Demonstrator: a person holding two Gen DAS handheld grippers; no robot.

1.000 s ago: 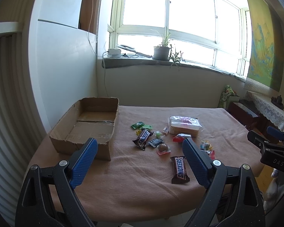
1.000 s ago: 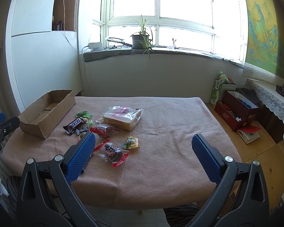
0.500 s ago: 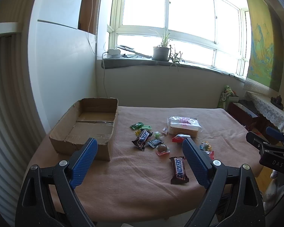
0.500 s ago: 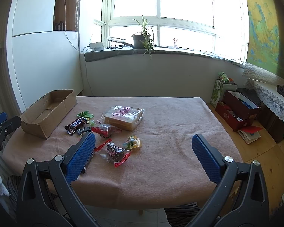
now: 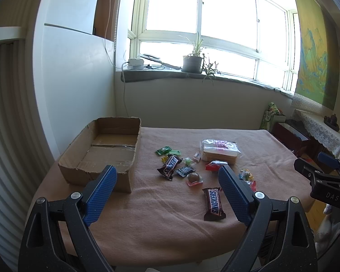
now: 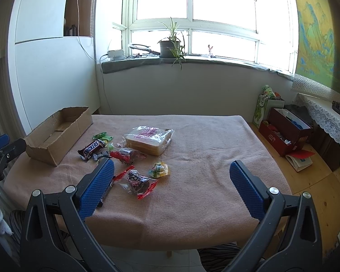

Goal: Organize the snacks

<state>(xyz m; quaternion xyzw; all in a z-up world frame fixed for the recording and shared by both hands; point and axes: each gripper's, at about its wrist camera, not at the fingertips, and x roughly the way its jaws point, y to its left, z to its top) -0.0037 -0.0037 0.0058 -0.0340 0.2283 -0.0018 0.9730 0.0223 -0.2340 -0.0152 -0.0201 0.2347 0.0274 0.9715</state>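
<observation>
While snacks [image 6: 133, 156] lie scattered, both grippers gape (box [image 5: 106, 149] seemingly empty).

Snacks [image 5: 188, 170] crowd mid-table [image 6: 215, 181] — right side free.

- I am holding my left tongs [image 5: 167, 181] level, blue pads spread wide apart, gripping nothing.
- I am holding my right tongs [image 6: 170, 176] alongside, pads likewise parted wide and gripping nothing.
</observation>
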